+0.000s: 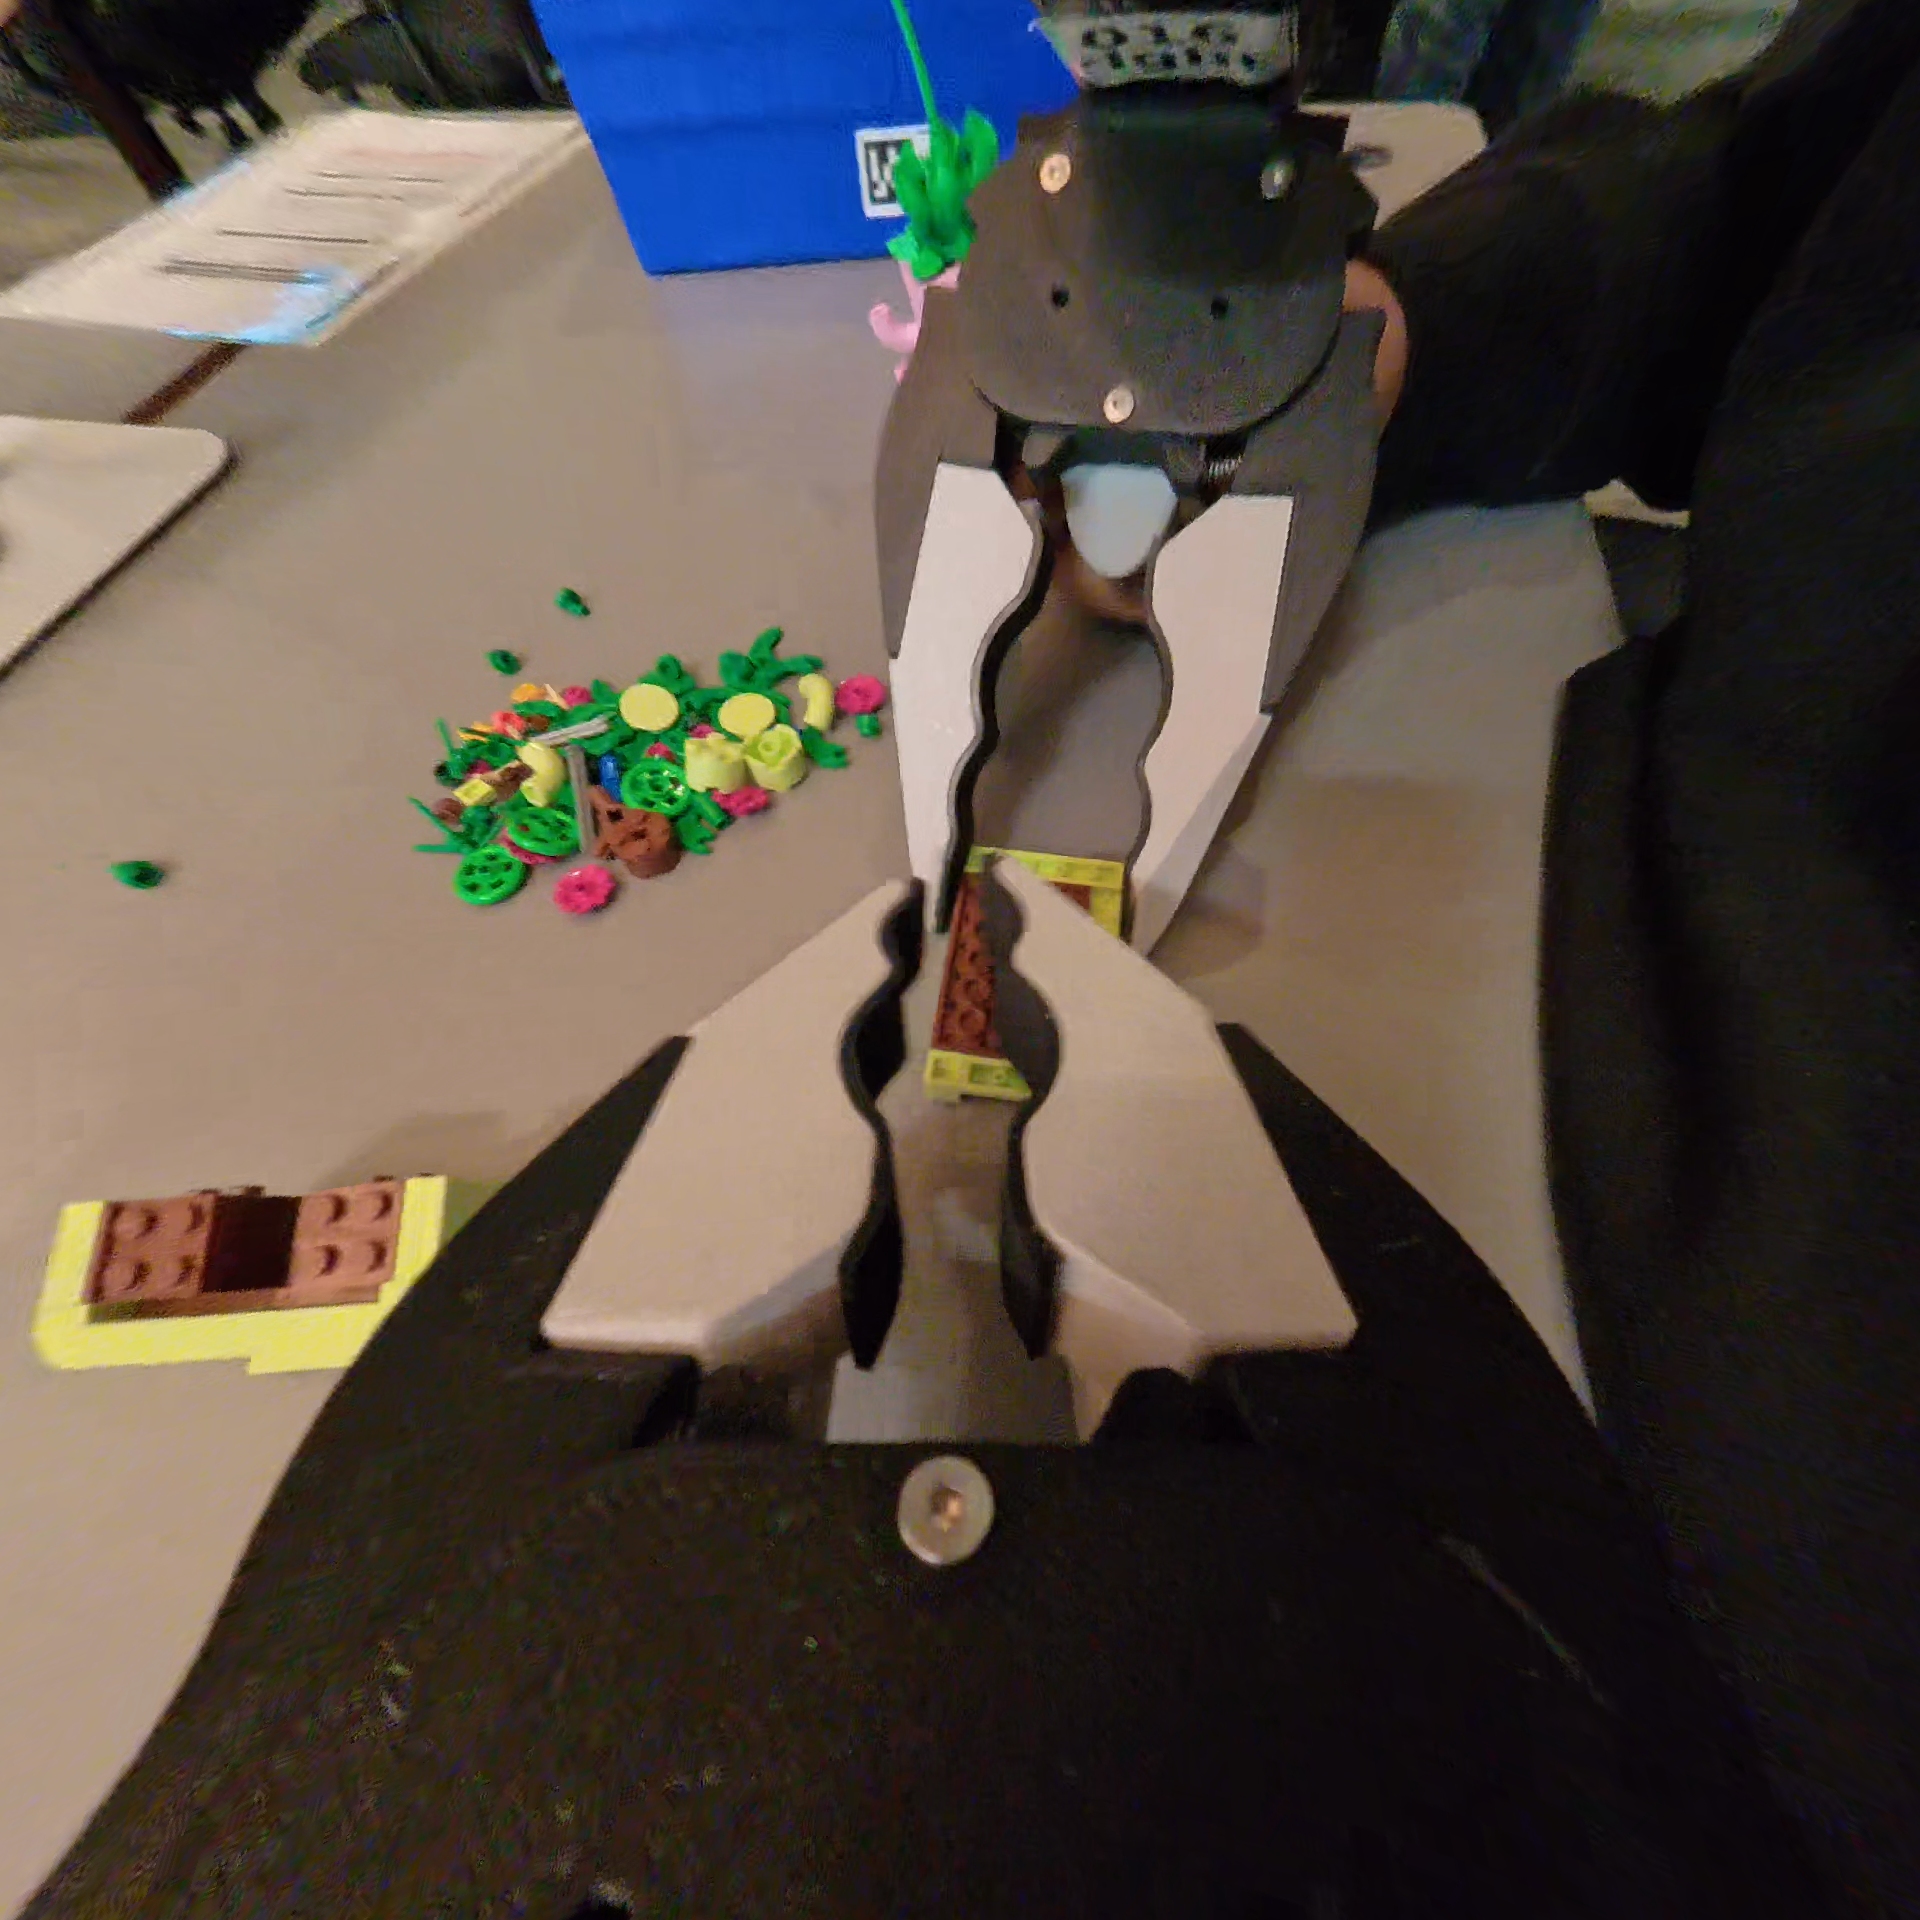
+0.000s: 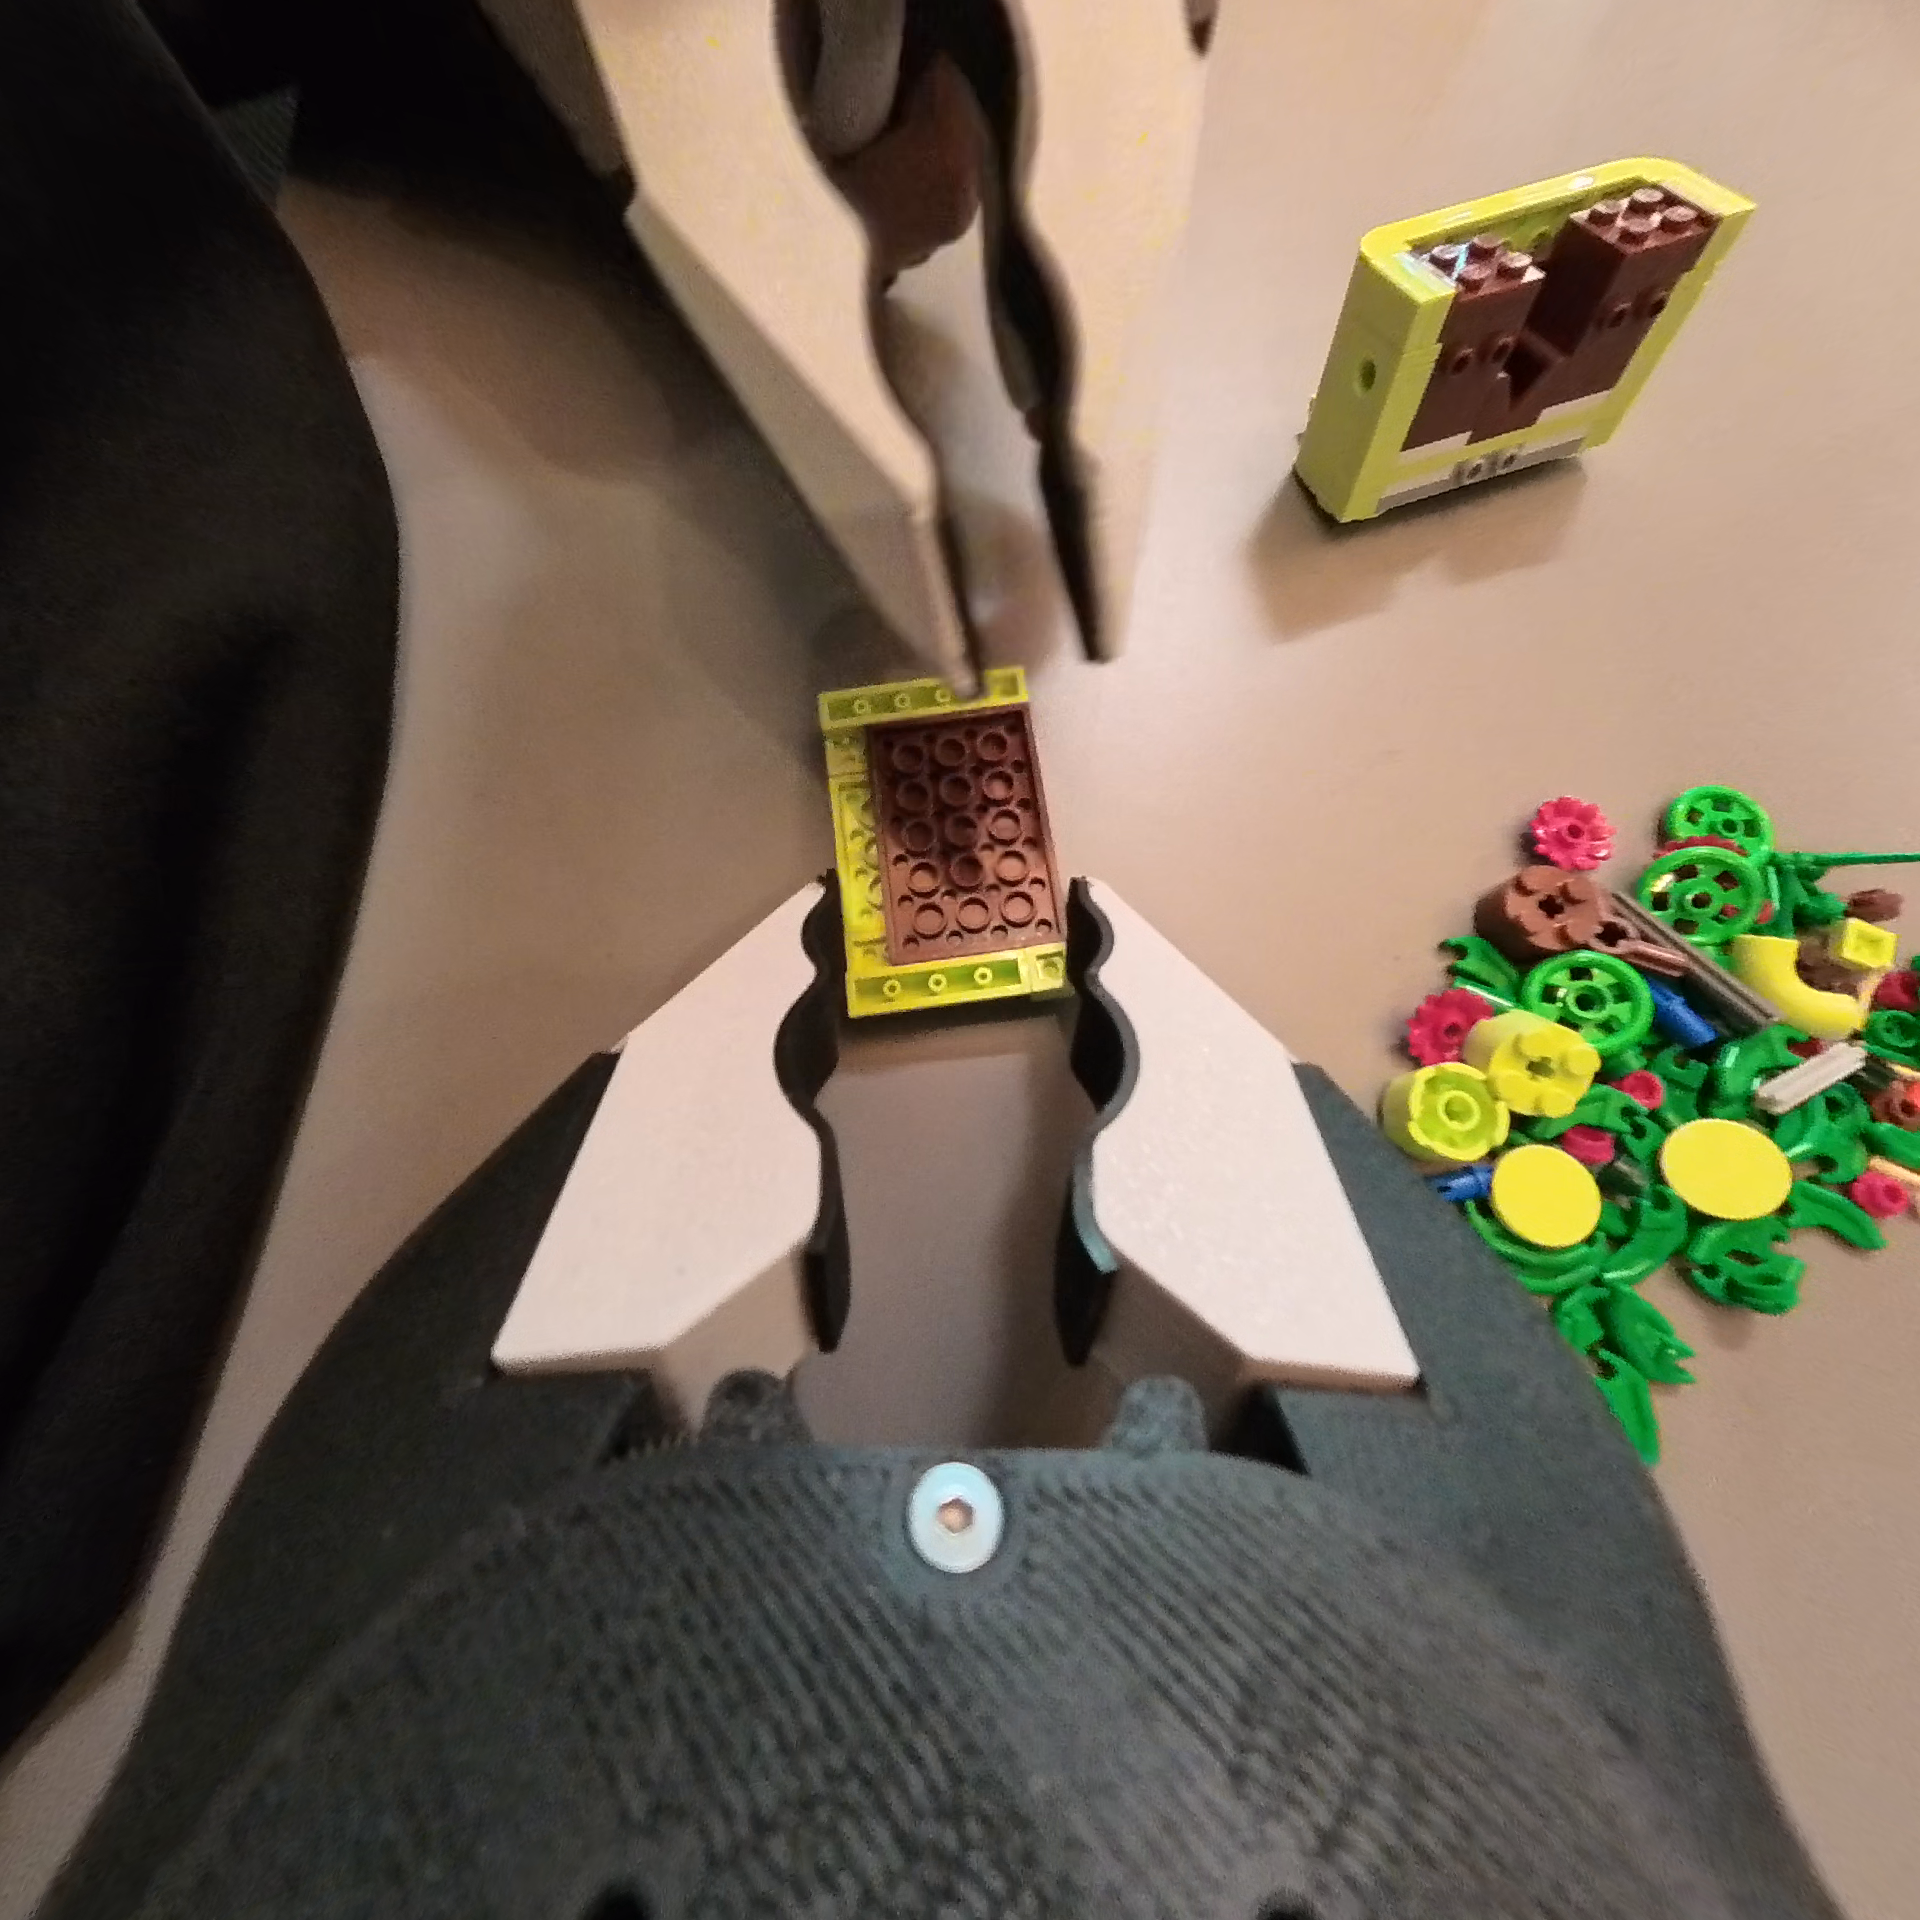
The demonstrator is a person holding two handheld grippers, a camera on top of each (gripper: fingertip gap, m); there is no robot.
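Observation:
A brown studded plate with a lime rim (image 2: 961, 842) sits tilted between the two grippers, its underside facing the right wrist view. My right gripper (image 2: 951, 894) is shut on its near end, one pad against each long side. My left gripper (image 1: 951, 883) comes in from the opposite side with its jaws narrow. In the right wrist view it (image 2: 1029, 665) has one fingertip (image 2: 966, 675) on the plate's far lime rim and the other just off the corner, not pressing. In the left wrist view the plate (image 1: 961, 987) shows through the finger gap, and the right gripper (image 1: 1039, 920) spans its far end.
A lime and brown block assembly (image 1: 239, 1268) lies to the left, also visible in the right wrist view (image 2: 1507, 343). A pile of small green, yellow, pink and brown pieces (image 1: 634, 769) (image 2: 1683, 1060) lies on the grey table. A blue box (image 1: 748, 125) and papers (image 1: 281, 208) stand behind. A dark sleeve (image 1: 1714, 935) is at the right. Left tips to right tips: about 5 cm.

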